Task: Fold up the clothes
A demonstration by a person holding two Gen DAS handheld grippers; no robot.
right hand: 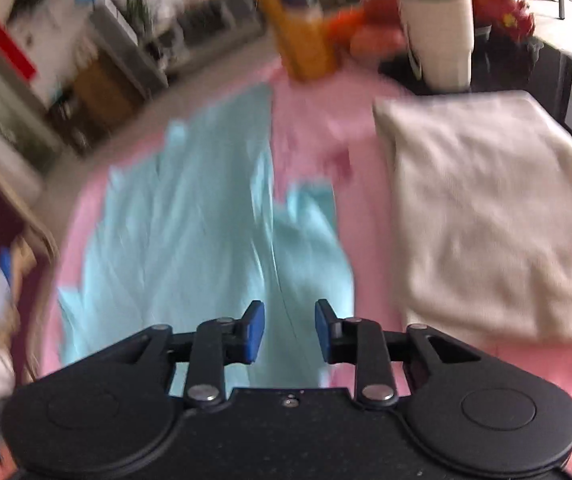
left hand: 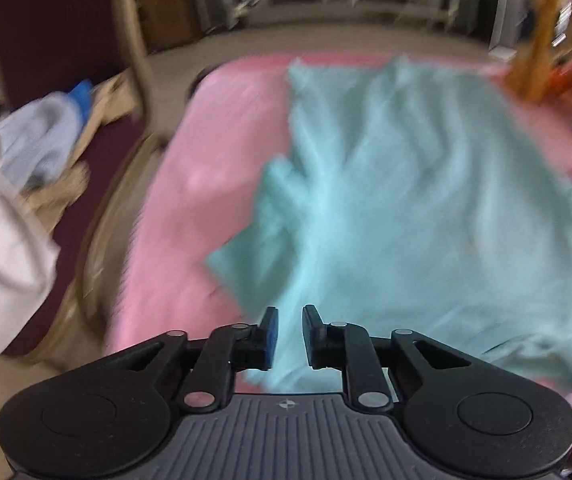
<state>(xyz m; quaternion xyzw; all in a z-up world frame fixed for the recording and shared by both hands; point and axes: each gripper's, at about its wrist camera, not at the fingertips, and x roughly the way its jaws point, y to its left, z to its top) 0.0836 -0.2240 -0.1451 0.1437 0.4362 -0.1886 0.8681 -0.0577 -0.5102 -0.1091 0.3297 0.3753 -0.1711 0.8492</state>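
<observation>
A light turquoise garment [left hand: 406, 208] lies spread on a pink-covered table [left hand: 189, 184], with a sleeve folded out at its left side. My left gripper [left hand: 290, 332] hovers over its near edge, jaws open and empty. In the right wrist view the same garment [right hand: 189, 224] lies left of centre on the pink cover [right hand: 326, 128]. My right gripper [right hand: 290, 328] hovers over its near right part, jaws open and empty. A folded beige garment [right hand: 486, 216] lies to the right of it. Both views are motion-blurred.
A chair with maroon upholstery holds light blue clothes [left hand: 37, 140] at the left. An orange box [right hand: 302, 28], a white vase [right hand: 438, 28] and orange and red items [right hand: 374, 20] stand at the table's far edge. Shelves line the far wall.
</observation>
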